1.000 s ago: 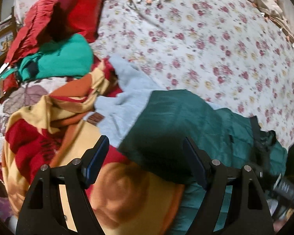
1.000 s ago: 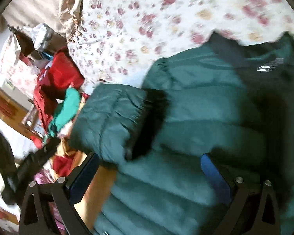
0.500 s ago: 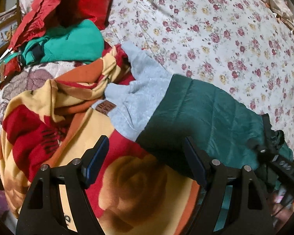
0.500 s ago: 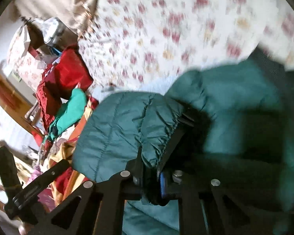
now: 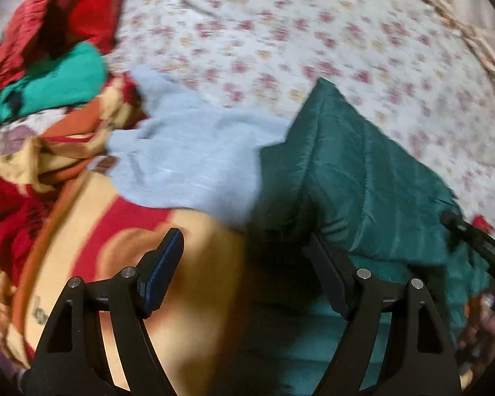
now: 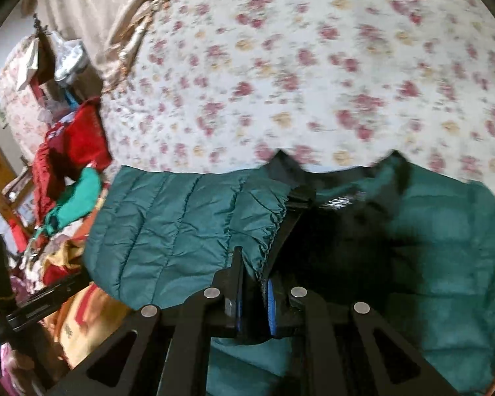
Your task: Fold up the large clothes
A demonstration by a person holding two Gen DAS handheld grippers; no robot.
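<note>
Across the left wrist view from left to right: a heap of red, teal-green and patterned clothes (image 5: 49, 76) at the far left, a yellow and red blanket (image 5: 92, 231) below, a grey garment (image 5: 188, 161) in the middle, then the green quilted jacket (image 5: 363, 178) rising into a raised peak where a second ago lay flat on the flowered bedspread (image 5: 280, 33). Left gripper (image 5: 247, 274) wide apart with nothing pinched, poised over the blanket and the jacket's near edge. At the far right, only a dark sliver of the other tool. In the right wrist view, same heap at the left, then the jacket's sleeve stretched out, its gathered cuff (image 6: 264, 227) now clamped in the right gripper (image 6: 254, 300), jaws wide a second ago and now fully closed on the fabric. Probably the start of the sleeve fold: cuff lifted, ready for carrying across the jacket body. Shown only here: the pinch itself, the jacket's dark lining and collar at the right. Shown only in the left view: the grey garment half under the jacket, likely a nuisance once the folding proceeds.
</note>
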